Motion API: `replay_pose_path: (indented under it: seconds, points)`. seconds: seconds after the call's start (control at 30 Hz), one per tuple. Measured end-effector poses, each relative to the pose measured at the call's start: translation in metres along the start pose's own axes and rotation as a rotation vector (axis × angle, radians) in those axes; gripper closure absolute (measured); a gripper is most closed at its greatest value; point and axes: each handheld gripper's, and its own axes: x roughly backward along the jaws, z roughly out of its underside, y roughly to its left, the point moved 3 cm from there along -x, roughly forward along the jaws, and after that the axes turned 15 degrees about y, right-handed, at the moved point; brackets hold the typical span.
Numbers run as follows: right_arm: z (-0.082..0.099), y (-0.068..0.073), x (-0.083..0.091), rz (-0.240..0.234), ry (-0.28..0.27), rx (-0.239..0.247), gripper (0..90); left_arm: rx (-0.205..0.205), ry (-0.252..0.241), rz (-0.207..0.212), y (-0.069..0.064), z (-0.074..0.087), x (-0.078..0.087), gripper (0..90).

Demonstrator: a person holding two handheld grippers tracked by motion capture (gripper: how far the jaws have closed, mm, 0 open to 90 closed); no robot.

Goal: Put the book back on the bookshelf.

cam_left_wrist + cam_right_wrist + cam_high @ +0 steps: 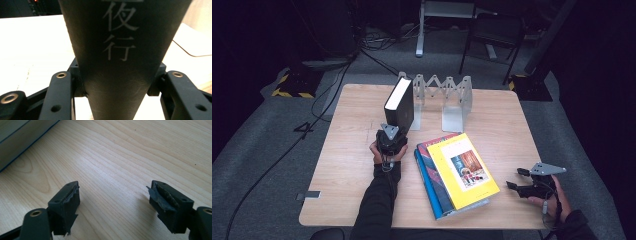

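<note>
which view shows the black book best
The high view: the black book stands upright in the left gripper, beside the metal rack. The left gripper view shows its spine close up.

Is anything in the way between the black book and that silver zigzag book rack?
Nothing visible is. The black book, clamped in the left hand-held gripper, already stands by the rack's left end. The stacked books lie nearer the person, off to the side.

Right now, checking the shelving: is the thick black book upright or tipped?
Tipped: the thick black book leans back in the left claw.
</note>
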Motion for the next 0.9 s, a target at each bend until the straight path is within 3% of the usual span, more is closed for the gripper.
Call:
replay_pose_path:
  seconds: [0.13, 0.33, 0.8, 0.9]
  points:
    - [0.000, 0.000, 0.000, 0.002, 0.001, -0.002, 23.6, 0.033, -0.003, -0.032, -0.008, -0.004, -0.004, 50.0]
    - [0.000, 0.000, 0.000, 0.001, 0.001, -0.002, 23.6, 0.058, 0.008, -0.018, -0.009, -0.013, -0.012, 50.6]
    - [-0.001, 0.000, -0.001, 0.006, 0.003, -0.007, 22.1, 0.104, 0.028, -0.048, -0.014, -0.031, -0.030, 49.8]
    - [-0.001, 0.000, -0.001, 0.007, 0.002, -0.008, 21.7, 0.105, 0.026, -0.032, -0.012, -0.032, -0.029, 48.6]
